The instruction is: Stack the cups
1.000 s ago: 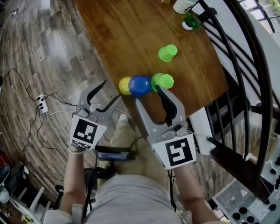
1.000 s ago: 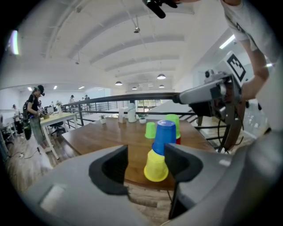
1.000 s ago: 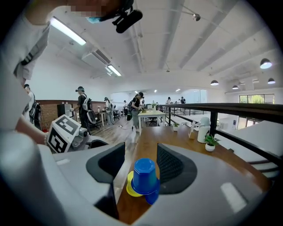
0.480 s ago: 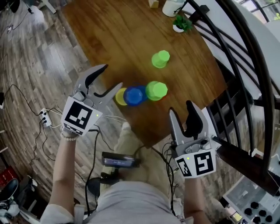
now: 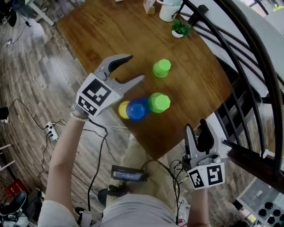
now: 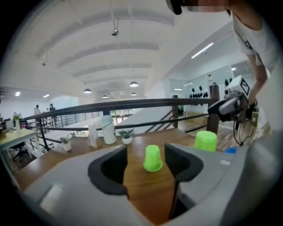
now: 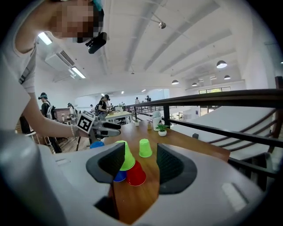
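On the wooden table (image 5: 111,31) a lone green cup (image 5: 161,68) stands upside down. Nearer me is a cluster: a green cup (image 5: 159,102) atop others, a blue cup (image 5: 136,109) and a yellow cup (image 5: 123,109). The right gripper view shows a red cup (image 7: 136,174) under the green cup (image 7: 125,156). My left gripper (image 5: 133,67) hovers open and empty over the table, left of the cups; the lone green cup (image 6: 152,158) shows beyond its jaws. My right gripper (image 5: 196,128) is open and empty, off the table's near corner.
A white jug (image 5: 167,11) and a small potted plant (image 5: 179,29) stand at the table's far end. A black railing (image 5: 248,75) runs along the right side. Cables and a power strip (image 5: 51,131) lie on the plank floor, with a dark device (image 5: 128,174) near my legs.
My left gripper has moved forward over the table, level with the cups. My right gripper has drawn back from the cluster to beyond the table's near corner. Neither holds anything.
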`<state>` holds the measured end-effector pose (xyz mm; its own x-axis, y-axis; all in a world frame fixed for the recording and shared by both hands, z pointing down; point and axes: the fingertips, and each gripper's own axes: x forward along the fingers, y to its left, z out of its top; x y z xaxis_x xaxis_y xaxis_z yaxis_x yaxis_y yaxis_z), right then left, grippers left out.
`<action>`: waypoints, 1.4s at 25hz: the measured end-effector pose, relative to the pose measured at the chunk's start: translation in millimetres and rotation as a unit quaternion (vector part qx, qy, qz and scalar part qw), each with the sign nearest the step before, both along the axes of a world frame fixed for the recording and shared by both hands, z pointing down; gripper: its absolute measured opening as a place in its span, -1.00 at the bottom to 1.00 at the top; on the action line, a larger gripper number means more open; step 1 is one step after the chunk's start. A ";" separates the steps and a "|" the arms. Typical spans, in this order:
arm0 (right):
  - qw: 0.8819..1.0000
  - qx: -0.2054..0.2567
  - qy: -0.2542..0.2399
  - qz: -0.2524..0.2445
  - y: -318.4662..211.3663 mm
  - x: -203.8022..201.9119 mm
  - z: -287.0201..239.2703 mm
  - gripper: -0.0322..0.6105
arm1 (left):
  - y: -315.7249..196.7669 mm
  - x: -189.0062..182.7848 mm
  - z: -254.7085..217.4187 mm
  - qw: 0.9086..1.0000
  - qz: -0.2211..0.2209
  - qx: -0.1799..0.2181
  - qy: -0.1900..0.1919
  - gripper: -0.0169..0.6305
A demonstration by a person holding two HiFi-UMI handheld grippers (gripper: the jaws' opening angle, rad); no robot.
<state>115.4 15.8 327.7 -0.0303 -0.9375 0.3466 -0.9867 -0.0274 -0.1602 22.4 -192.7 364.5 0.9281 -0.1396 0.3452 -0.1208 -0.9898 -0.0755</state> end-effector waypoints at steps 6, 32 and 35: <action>0.999 -0.015 0.002 0.028 26.7 11.7 15.3 -0.23 | 7.2 39.5 38.6 0.997 0.058 -0.015 -0.044 -0.11; 0.997 -0.047 -0.007 0.058 48.6 55.0 50.7 -0.24 | 8.0 89.6 43.7 0.993 0.096 -0.032 -0.060 -0.34; 0.998 -0.040 -0.009 0.038 39.6 52.6 47.6 -0.23 | 8.9 78.8 14.6 0.995 0.082 -0.023 -0.052 -0.34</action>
